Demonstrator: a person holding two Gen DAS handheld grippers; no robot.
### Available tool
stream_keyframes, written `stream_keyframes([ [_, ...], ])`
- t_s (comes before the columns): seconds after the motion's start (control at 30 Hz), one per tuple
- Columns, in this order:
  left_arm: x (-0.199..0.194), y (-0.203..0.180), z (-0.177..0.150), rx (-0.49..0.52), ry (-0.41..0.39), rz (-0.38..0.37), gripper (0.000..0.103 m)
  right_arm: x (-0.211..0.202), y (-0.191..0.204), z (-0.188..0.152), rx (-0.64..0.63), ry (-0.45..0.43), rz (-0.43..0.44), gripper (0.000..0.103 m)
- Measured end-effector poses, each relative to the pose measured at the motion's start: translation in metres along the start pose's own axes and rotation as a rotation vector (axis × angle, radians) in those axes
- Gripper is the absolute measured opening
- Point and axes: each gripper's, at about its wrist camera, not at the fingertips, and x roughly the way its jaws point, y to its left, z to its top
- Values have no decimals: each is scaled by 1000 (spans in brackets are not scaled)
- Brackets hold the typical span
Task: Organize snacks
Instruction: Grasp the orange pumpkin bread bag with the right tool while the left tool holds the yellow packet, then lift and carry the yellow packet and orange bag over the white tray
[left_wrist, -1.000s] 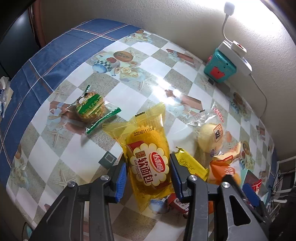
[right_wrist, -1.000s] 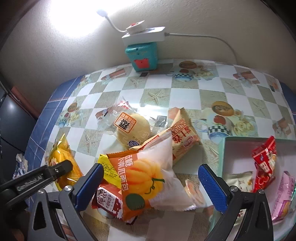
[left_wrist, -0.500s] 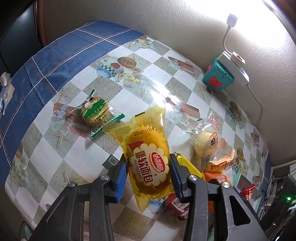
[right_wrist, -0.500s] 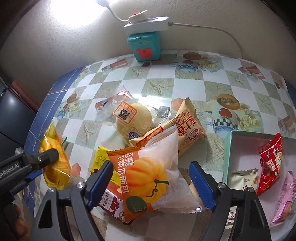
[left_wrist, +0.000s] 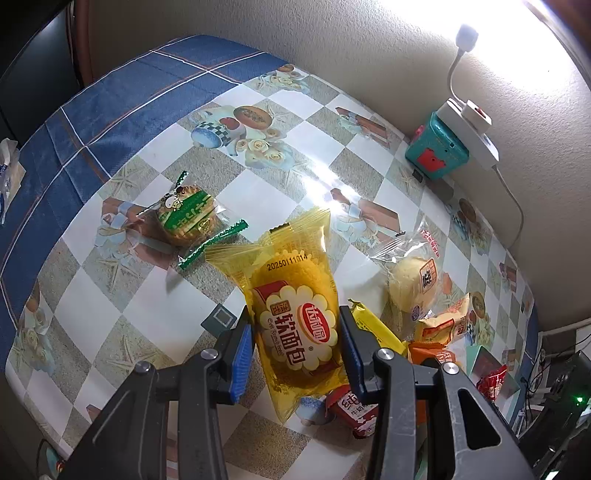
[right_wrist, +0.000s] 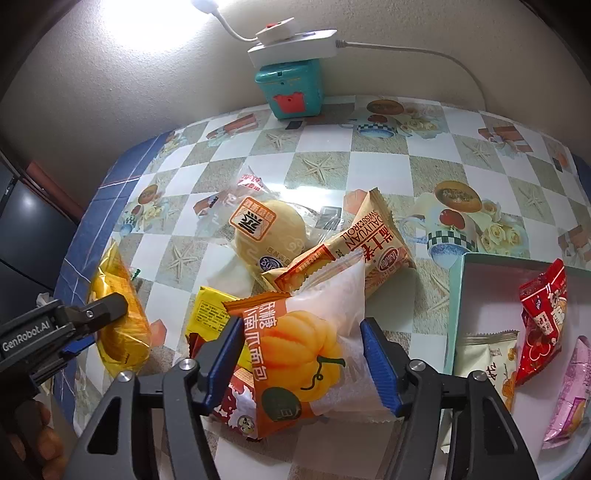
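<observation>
My left gripper (left_wrist: 295, 321) is shut on a yellow soft-bread packet (left_wrist: 295, 302) and holds it just above the checked tablecloth; from the right wrist view the same packet (right_wrist: 118, 317) shows at the left. My right gripper (right_wrist: 301, 328) points down over the snack pile. Its jaws are closing around an orange-and-white pumpkin bread packet (right_wrist: 306, 350), and the blue pads reach its two sides without clearly squeezing it. That packet lies on top of a small yellow packet (right_wrist: 208, 310) and a red-and-white one (right_wrist: 236, 406).
A teal-rimmed box (right_wrist: 456, 295) at the right holds a red packet (right_wrist: 543, 317), a pale one and a pink one. A clear-wrapped bun (right_wrist: 269, 232), a Swiss roll packet (right_wrist: 369, 251) and a green-wrapped biscuit (left_wrist: 184, 218) lie on the table. A teal cube with power strip (right_wrist: 291, 88) stands at the wall.
The right jaws have narrowed from wide open to the sides of the pumpkin bread packet. The left gripper has kept its hold on the yellow packet, in place.
</observation>
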Motion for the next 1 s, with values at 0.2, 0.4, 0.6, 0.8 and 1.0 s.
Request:
stream_keyframes([
  [0.2, -1, 0, 0, 1, -6, -3, 45, -4, -6, 1, 24, 0, 14, 62],
  [0.4, -5, 1, 0, 2, -11, -8, 45, -11, -12, 2, 40, -5, 23, 60],
  [0.6, -13, -1, 0, 11, -29, -13, 45, -32, -18, 8, 69, -50, 68, 59],
  [0.8, -19, -4, 0, 16, -39, -20, 45, -51, -20, 12, 80, -82, 69, 59],
  [1.0, -27, -10, 0, 26, -55, -28, 45, -57, -27, 12, 102, -76, 55, 59],
])
